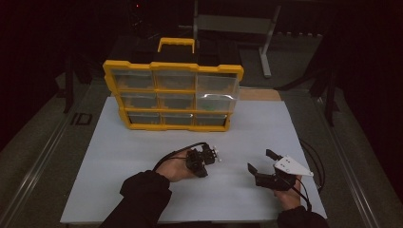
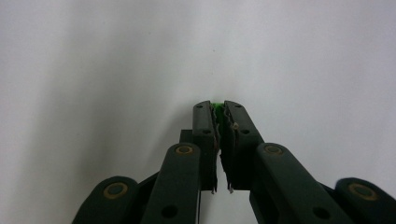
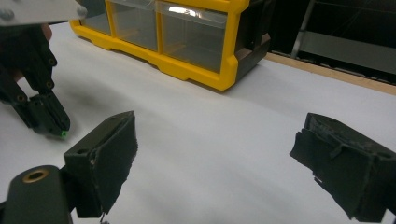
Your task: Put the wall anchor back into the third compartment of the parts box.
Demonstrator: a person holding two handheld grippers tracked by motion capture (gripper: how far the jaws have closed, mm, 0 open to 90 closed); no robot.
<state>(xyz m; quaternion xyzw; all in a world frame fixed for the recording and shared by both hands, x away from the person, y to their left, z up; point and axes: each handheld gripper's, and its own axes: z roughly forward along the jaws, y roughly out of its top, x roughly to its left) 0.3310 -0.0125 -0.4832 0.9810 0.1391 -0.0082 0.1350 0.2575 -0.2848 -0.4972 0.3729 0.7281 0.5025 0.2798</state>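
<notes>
Dark surroundings frame a white table (image 1: pixel 142 156) with a yellow organizer (image 1: pixel 173 95) of 9 clear drawers standing at its far side. All drawers look closed. The left gripper (image 2: pixel 218 108) is clenched on a small green piece (image 2: pixel 216 105), tips pointing down at the table, near the middle and well apart from the organizer. Judging by this, the piece is picked up but not yet stowed; a drawer must first be opened. The right gripper (image 1: pixel 261 161) hovers just beside, jaws released and holding nothing, aimed toward the left gripper and the organizer.
</notes>
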